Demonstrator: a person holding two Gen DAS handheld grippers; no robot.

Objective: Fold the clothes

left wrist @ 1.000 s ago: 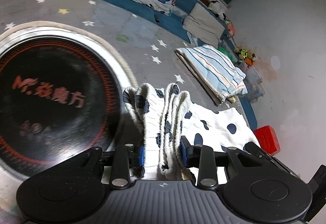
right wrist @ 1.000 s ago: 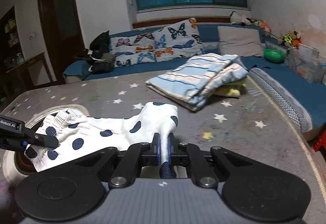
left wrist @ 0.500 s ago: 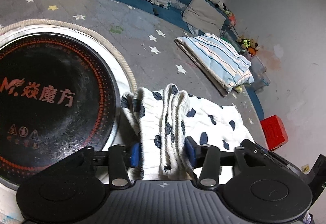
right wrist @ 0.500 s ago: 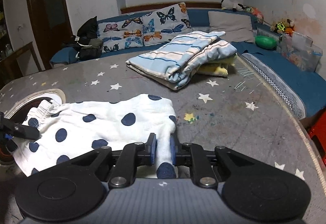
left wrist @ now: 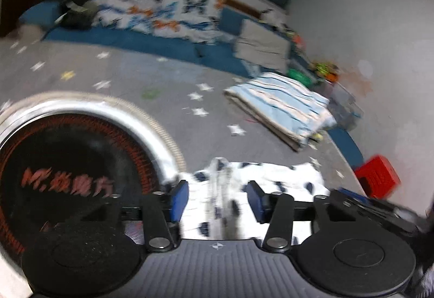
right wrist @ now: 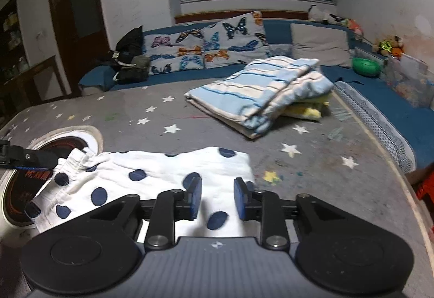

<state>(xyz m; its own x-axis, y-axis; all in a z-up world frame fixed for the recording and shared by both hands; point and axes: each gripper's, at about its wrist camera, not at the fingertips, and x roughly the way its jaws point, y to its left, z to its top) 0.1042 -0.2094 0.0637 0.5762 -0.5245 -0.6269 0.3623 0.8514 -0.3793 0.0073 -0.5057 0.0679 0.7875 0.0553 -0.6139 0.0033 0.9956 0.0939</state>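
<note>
Here the right hand-held gripper (right wrist: pixel 215 197) hovers with its jaws apart over one end of the polka-dot shorts (right wrist: pixel 152 181), gripping nothing. The left hand-held gripper (left wrist: pixel 218 200) is likewise spread, straddling the bunched waistband. The shorts lie flat on the star-print tabletop (right wrist: pixel 312 162), beside the round cooktop (left wrist: pixel 62 176), seemingly laid out for folding; a folded striped garment (right wrist: pixel 260 92) sits well apart.
</note>
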